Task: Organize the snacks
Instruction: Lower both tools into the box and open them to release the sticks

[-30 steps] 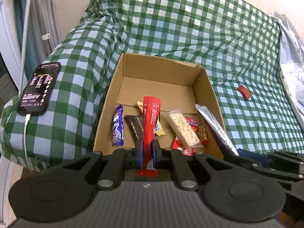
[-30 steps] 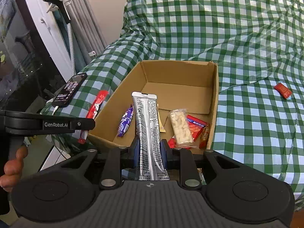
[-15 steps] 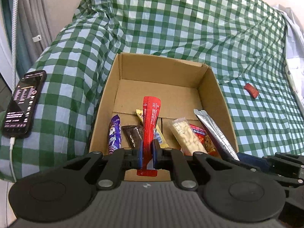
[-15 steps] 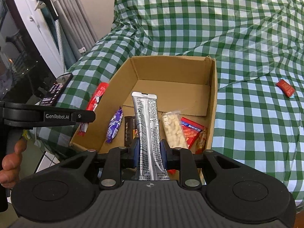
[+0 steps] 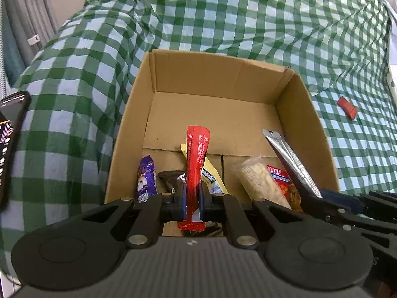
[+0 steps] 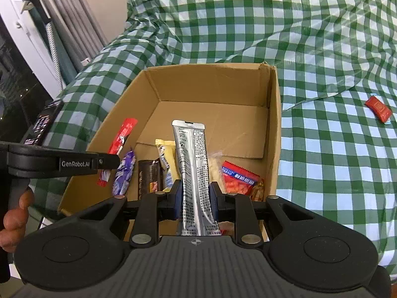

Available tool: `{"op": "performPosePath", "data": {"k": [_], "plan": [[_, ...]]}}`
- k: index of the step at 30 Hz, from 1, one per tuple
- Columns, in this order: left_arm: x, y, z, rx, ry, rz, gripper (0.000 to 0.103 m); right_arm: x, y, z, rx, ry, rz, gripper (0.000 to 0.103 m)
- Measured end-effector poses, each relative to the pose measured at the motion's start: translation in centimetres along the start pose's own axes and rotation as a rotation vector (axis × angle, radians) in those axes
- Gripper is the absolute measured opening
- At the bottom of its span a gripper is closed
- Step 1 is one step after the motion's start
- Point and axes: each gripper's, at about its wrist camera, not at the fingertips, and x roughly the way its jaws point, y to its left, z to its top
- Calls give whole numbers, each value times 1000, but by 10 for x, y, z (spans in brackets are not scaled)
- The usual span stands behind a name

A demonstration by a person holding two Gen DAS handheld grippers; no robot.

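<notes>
The left gripper (image 5: 192,198) squeezes a red stick pack (image 5: 196,164), and the right gripper (image 6: 194,198) squeezes a silver stick pack (image 6: 194,171). Both packs hang over the near end of the cardboard box (image 6: 213,87). It seems best to lower each pack beside the snacks there, then let go gently.

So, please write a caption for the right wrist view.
Right gripper holds silver packet above cardboard box of snacks.

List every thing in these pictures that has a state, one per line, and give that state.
cardboard box: open, snacks along its near end
left gripper: shut on red sachet
right gripper: shut on silver sachet
phone: screen lit
small red packet: lying on the checked cloth, outside the box
</notes>
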Motion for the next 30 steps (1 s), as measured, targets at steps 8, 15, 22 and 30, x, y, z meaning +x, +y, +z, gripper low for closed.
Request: {"op": "performPosePath", "data": {"k": [8,15,22,30], "plan": [[34,-3,14,28,45,5,14,28,-8,11,16,14,-9,25],[23,-3,7,73,-20,51,103,39,-12,12,39,31,-35,84],[-22,5,-35,4,-26,80,103,-7,0,-16,-36,-40,-49,92],[-76,5,-85,-55,-46,132,103,-68,22,-44,-76,-147,-71,97]]}}
